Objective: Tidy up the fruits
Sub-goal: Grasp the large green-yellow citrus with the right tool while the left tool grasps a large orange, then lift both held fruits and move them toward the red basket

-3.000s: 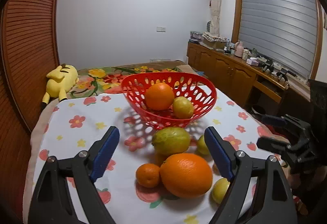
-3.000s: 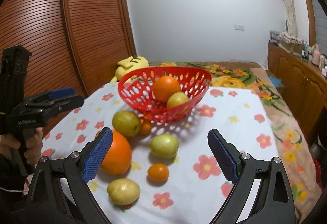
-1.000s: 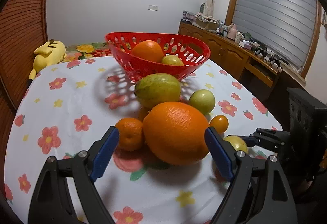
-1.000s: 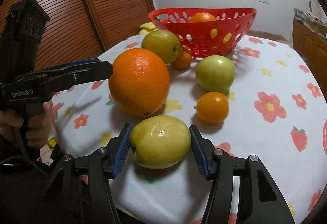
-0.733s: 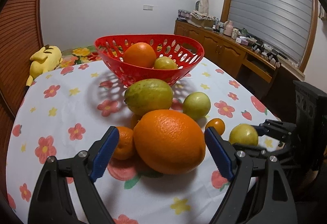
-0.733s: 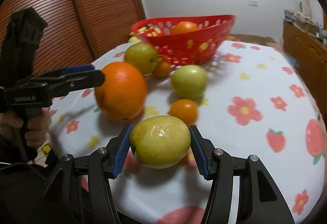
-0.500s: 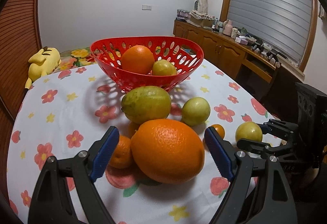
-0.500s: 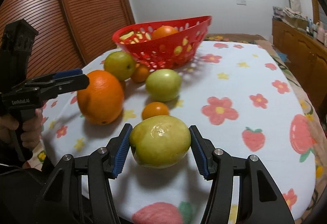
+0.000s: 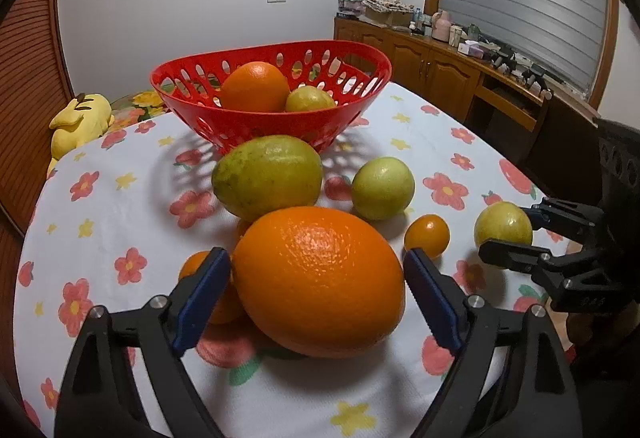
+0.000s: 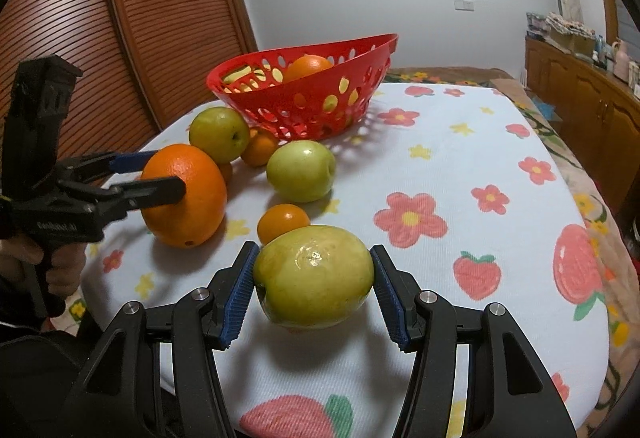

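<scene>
My right gripper is shut on a yellow-green fruit and holds it above the table's near edge; it also shows in the left wrist view. My left gripper has its jaws around a large orange that rests on the cloth; the pads sit at its sides. The red basket holds an orange and a yellow-green fruit. On the cloth lie a big green fruit, a round green one, a small orange and another small orange.
The table has a white cloth with flowers and strawberries. A yellow plush toy lies beyond its far left edge. A wooden cabinet with clutter stands at the right. Slatted wooden doors stand at the left.
My right gripper has lifted the yellow-green fruit off the cloth and drawn back. My left gripper has moved forward, and its jaws have closed in around the large orange.
</scene>
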A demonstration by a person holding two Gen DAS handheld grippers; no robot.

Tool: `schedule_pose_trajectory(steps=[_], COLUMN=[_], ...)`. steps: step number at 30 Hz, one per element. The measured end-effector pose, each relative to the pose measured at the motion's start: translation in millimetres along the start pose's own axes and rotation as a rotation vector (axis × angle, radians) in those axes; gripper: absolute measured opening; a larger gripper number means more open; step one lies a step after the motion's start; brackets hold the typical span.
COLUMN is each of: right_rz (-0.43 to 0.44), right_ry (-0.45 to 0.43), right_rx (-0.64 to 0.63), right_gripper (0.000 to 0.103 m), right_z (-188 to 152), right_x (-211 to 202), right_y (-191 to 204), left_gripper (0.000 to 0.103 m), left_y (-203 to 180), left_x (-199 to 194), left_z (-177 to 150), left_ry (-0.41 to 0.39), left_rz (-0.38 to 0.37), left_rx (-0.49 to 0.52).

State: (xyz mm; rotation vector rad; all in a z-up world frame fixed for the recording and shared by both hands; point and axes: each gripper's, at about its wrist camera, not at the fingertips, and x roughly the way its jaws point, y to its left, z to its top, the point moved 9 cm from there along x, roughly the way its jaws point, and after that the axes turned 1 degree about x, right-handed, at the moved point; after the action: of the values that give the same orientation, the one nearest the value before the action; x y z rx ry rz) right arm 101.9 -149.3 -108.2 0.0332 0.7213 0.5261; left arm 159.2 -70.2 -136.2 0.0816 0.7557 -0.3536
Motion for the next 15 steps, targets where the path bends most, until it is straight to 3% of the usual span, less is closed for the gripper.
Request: schedule_pose_trajectory(steps=[9, 15], right_rz=[0.001, 0.003], right_ry=[0.009, 0.019], right_rx=[0.001, -0.002], right_gripper=[0.057, 0.057], right_z=[-3.1, -5.9], right_x=[3.2, 7.0], right_y=[0.4, 1.7], left_gripper=[0.094, 0.090], left_y=[-3.1, 0.6], left_x=[6.0, 1.1], left_z=[-4.6, -5.4], left_ry=[0.004, -0.015], left_rz=[0.019, -0.014], left_rx=[0.035, 0.011])
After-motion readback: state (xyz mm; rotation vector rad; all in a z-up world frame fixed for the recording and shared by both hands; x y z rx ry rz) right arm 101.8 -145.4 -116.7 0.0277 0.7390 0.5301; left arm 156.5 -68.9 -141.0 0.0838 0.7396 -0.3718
